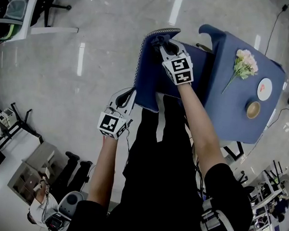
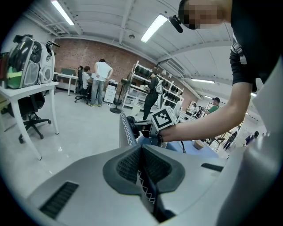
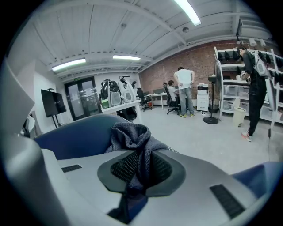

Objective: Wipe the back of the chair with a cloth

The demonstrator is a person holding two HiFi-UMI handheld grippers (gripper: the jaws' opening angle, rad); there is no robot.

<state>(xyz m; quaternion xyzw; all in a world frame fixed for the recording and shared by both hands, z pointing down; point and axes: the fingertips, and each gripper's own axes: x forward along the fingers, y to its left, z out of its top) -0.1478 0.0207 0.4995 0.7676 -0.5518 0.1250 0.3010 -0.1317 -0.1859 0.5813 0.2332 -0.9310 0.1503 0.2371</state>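
Observation:
From above in the head view, the blue chair back point(image 1: 149, 76) with its white-stitched rim stands upright beside the table. My right gripper point(image 1: 164, 44) is at its top edge, shut on a dark grey cloth point(image 1: 158, 39) that is bunched against the chair. In the right gripper view the cloth point(image 3: 132, 134) bulges out between the shut jaws of the right gripper point(image 3: 139, 163). My left gripper point(image 1: 128, 93) is lower on the near side, shut on the chair back's stitched edge point(image 2: 127, 130). That edge runs into the left gripper point(image 2: 142, 154).
A blue table point(image 1: 233, 98) at the right carries a flower bunch point(image 1: 244, 65), a white plate point(image 1: 264, 89) and a cup point(image 1: 253, 109). Another blue curved chair part point(image 1: 211, 32) rises by the table. White desks point(image 2: 26, 90) and people stand farther off on the grey floor.

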